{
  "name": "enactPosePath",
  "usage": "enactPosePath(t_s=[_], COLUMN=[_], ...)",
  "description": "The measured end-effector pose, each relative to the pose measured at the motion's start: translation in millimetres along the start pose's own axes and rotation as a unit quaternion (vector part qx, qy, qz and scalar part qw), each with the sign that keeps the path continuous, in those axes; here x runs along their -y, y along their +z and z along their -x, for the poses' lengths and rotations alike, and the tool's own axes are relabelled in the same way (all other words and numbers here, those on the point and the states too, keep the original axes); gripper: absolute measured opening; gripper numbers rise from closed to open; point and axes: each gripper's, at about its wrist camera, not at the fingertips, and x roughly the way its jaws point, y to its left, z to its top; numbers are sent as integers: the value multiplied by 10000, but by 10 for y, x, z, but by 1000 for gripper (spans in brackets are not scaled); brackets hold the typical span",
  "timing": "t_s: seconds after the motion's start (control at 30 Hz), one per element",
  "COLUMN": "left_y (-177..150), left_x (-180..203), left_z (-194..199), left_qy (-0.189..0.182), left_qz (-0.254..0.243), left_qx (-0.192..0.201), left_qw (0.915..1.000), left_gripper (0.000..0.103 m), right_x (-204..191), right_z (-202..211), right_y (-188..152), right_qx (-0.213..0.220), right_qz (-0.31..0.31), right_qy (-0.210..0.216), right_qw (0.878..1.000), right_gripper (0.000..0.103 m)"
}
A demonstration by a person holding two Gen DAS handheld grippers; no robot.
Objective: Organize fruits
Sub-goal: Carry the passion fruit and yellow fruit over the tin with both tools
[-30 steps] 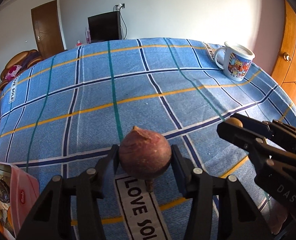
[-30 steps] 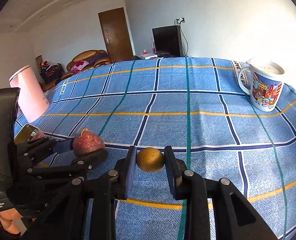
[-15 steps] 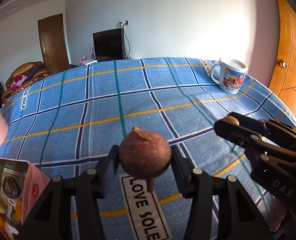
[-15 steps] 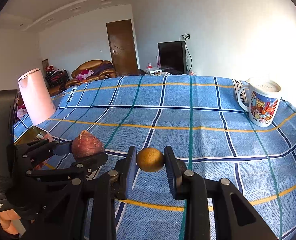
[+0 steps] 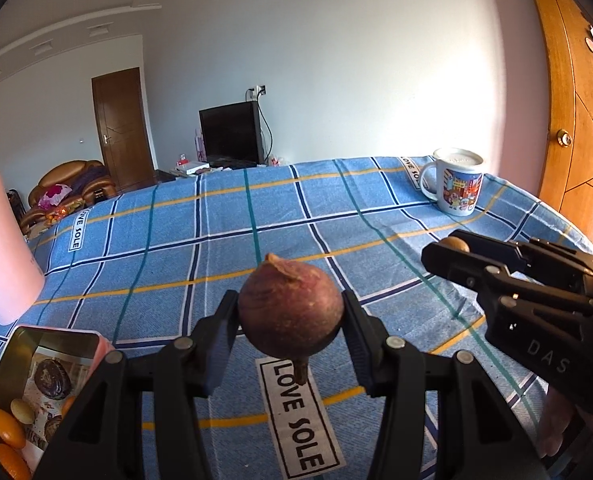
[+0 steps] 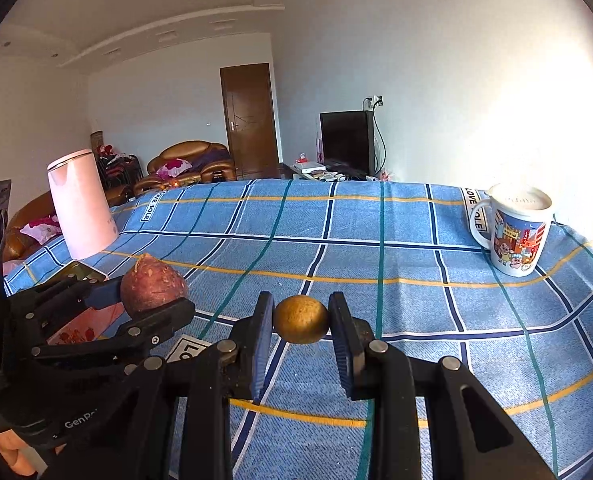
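I have the left gripper (image 5: 291,316) clenched on the purple fruit (image 5: 291,312), pinched across its widest part with the stem hanging down, so it sits clear above the cloth (image 5: 216,240). The right gripper (image 6: 301,320) is clamped on the small brown fruit (image 6: 301,319) the same way, just beside the left. I judge both are bound for the tin (image 5: 4,380) at my left, where other fruits already lie.
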Motion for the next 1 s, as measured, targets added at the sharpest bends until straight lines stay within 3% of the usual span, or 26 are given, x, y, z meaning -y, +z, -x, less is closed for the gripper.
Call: enactPosePath(t_s=[1.0], left_y=[-111], left_x=[-45], left_z=[408], left_qy=[181], left_qz=[-52], left_qx=[800], left_qw=[9966], left_gripper=[52], right_x=[-208], right_z=[350], right_y=[-62], right_qx=[902], right_qz=[405], right_qy=[-139], right_qw=[9950], right_gripper=[30])
